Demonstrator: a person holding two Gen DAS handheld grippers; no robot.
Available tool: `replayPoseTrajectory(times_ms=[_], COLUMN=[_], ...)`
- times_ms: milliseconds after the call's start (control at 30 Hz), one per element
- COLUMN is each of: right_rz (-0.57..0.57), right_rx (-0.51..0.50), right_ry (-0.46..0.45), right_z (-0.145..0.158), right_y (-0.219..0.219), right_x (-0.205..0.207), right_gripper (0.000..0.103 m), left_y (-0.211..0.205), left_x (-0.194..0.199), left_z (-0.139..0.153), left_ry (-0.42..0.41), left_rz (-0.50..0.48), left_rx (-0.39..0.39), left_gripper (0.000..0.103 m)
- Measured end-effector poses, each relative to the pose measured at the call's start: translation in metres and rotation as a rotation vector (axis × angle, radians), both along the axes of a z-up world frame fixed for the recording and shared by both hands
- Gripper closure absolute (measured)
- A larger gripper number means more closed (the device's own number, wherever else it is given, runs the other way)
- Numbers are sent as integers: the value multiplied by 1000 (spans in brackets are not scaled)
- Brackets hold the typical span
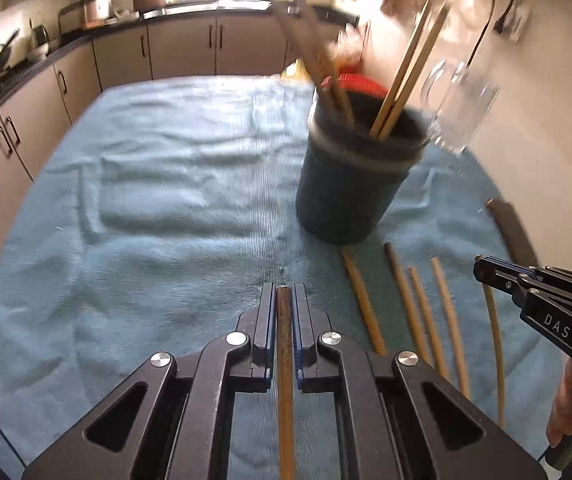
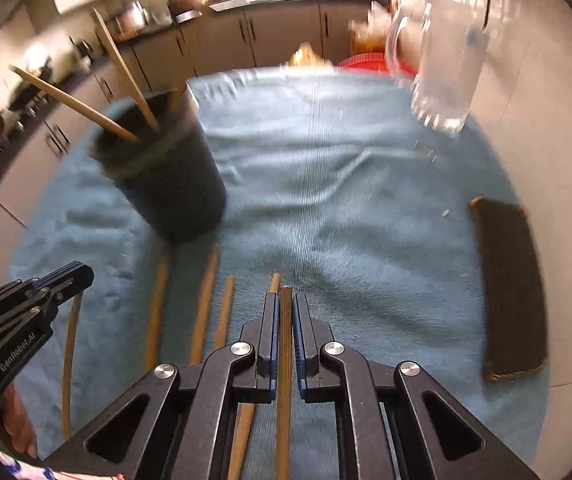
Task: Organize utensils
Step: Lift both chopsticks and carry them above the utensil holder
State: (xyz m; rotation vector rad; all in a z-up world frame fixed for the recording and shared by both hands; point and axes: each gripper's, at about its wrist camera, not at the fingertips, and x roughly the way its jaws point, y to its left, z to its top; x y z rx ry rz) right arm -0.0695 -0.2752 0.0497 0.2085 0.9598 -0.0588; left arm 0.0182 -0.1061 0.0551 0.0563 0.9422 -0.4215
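A dark round holder [image 1: 352,180] stands on the blue cloth with several chopsticks upright in it; it also shows in the right wrist view [image 2: 169,184]. Several loose wooden chopsticks [image 1: 418,312] lie on the cloth in front of it, seen too in the right wrist view [image 2: 205,304]. My left gripper [image 1: 285,292] is shut on one chopstick [image 1: 286,360] that runs back between the fingers. My right gripper [image 2: 285,296] is shut on another chopstick [image 2: 285,360]. Each gripper shows in the other's view, the right one [image 1: 486,266] over the loose sticks, the left one [image 2: 81,274] at lower left.
The blue cloth [image 1: 157,184] covers a round table. A clear glass mug [image 2: 442,72] stands at the far right, with a red object [image 2: 366,60] behind it. A dark woven mat [image 2: 514,284] lies at the right edge. Kitchen cabinets [image 1: 181,48] run behind and to the left.
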Motion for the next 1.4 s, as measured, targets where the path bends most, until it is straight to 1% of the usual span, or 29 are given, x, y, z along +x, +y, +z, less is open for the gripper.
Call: replayPoseTrajectory(times_ms=[100,167,200,300,367,467,600,733,867,1000,1167,1267,1400], right_rz=[6,5,5,10,17,24,21,17,24,33,45,51,50], right_rx=[5,4,-1,-25,-51,-76,-64,-41,-47,-57,-46,-37,-33], right_ry=[-100,-164,-182,-244,-269,-302,-346,-397,-440,-467,-488,-501,-534], right_z=[27,44,51,70,78,86,94,109,122,130,139,146,160], right_y=[4,7,11,20,27,32,32,30,34,39,41,39,35], right_x=[-28,-48,-56,-81,-99,-120,-143,-165,-178,-184,-182,-177,-161], right_gripper=[96,96,96,96,96,96,96,96,96,96,96,96,96], left_y=[10,17,18,27,32,35,37,43,49,51,49,47,46], left_x=[-26,-49,-51,-79,-93,-112,-137,-160,-179,-187,-186,-179,-159], left_z=[31,54,61,86,100,111,122,134,146,155,165,174,190], left_ry=[-69,-131,-149,-220,-249,-284,-328,-352,-388,-416,-429,-444,-482], left_rz=[-1,-3,-3,-7,-11,-14,-11,-8,-13,-19,-34,-36,-13], left_rx=[-49,-81,-90,-122,-144,-158,-166,-198,-229,-252,-267,-269,-262], left_gripper=[96,96,96,96,96,96,96,96,96,96,96,96,96])
